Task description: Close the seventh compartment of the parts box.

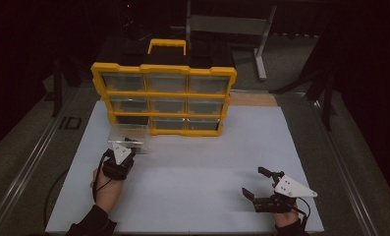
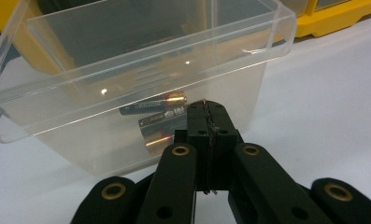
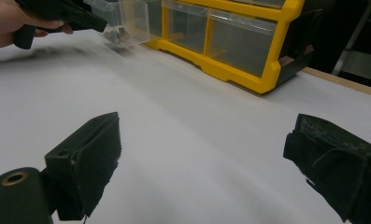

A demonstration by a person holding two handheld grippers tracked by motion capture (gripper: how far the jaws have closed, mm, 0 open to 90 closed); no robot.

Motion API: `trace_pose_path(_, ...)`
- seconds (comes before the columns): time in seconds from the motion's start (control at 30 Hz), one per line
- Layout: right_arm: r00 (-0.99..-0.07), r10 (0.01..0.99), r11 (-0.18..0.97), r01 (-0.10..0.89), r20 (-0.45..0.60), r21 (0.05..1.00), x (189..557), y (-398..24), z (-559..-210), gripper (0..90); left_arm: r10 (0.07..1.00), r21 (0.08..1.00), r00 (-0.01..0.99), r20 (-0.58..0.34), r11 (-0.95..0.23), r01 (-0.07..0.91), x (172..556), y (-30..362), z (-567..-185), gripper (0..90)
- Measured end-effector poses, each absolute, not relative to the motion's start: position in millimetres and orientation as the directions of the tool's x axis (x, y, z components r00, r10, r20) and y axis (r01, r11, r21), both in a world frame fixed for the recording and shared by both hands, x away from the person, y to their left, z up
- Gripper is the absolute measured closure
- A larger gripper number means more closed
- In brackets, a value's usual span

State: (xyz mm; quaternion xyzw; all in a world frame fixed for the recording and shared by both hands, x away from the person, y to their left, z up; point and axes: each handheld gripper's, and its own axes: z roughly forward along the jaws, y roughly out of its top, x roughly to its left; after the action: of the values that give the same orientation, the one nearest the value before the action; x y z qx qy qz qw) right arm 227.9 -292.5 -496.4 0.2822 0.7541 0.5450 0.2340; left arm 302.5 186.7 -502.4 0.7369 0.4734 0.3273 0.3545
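White tabletop [image 1: 192,172], dark room: clear drawer [image 1: 127,138] with batteries [image 2: 153,108] already out of yellow organizer [image 1: 164,98], near left, left gripper [image 2: 206,109] pinched on its wall; right gripper [image 1: 258,183] wide open, empty; emptying or return pending.

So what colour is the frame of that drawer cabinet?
Yellow frame, clearest in the high view.

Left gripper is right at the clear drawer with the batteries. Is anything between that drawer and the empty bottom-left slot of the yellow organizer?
Nothing visible. The clear drawer sits on the white table just in front of the empty slot of the yellow organizer, with bare table between. The left gripper, jaws shut, is on its near side.
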Motion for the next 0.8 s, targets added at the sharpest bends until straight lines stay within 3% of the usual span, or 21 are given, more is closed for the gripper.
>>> trace_pose_path(0.8,-0.731,0.681,0.247,0.168,-0.048,0.954,227.3,-293.0,-495.7,8.9,0.926,0.829,0.347,0.149,-0.308,0.467,312.7,185.7,-496.2,88.5)
